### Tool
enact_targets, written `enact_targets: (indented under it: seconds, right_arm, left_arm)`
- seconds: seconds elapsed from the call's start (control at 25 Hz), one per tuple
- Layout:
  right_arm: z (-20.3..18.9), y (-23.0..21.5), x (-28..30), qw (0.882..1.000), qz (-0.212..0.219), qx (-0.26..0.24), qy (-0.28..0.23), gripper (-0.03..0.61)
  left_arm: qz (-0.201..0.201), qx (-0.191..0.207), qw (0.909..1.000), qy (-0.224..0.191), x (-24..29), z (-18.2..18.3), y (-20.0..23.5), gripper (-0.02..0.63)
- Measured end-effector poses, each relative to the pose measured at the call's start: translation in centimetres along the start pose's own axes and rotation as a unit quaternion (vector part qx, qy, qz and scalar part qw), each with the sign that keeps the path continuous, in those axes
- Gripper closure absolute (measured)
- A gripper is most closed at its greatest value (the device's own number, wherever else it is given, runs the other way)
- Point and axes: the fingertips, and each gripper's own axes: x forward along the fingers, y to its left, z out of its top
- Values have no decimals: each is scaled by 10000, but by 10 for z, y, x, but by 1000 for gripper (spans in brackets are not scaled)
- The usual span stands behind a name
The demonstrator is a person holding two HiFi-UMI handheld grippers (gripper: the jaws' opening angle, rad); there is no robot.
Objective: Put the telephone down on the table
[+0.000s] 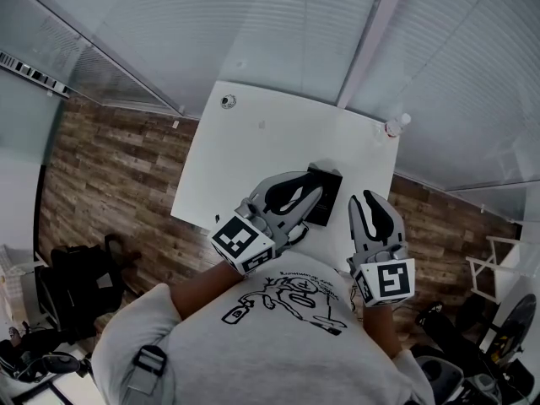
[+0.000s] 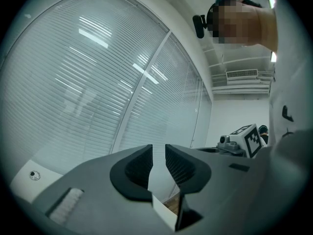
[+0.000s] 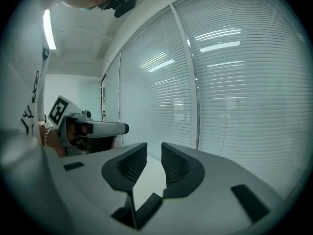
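Note:
In the head view a black telephone (image 1: 327, 199) lies flat on the white table (image 1: 253, 159), near its front right part. My left gripper (image 1: 316, 191) hovers over the telephone's left side and hides part of it. It is shut, with nothing between its pads (image 2: 142, 166). My right gripper (image 1: 364, 197) hangs just right of the telephone, over the table's front edge, also shut and empty. In the right gripper view the closed jaws (image 3: 154, 155) point level over the white tabletop (image 3: 146, 182), and the left gripper (image 3: 93, 128) shows at the left.
A small round fitting (image 1: 228, 101) sits at the table's far left corner and a small bottle-like thing (image 1: 395, 125) at its far right corner. Glass walls with blinds (image 1: 253, 32) stand behind the table. Wooden floor (image 1: 110, 167) and dark bags (image 1: 76, 285) lie to the left.

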Motion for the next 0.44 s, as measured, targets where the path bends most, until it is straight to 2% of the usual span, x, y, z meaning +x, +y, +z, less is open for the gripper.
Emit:
enact_targets:
  seconds: [0.44]
  right_arm:
    - [-2, 4, -2, 10000, 23, -3, 18, 495]
  left_arm:
    - [52, -87, 9999, -25, -5, -6, 2, 535]
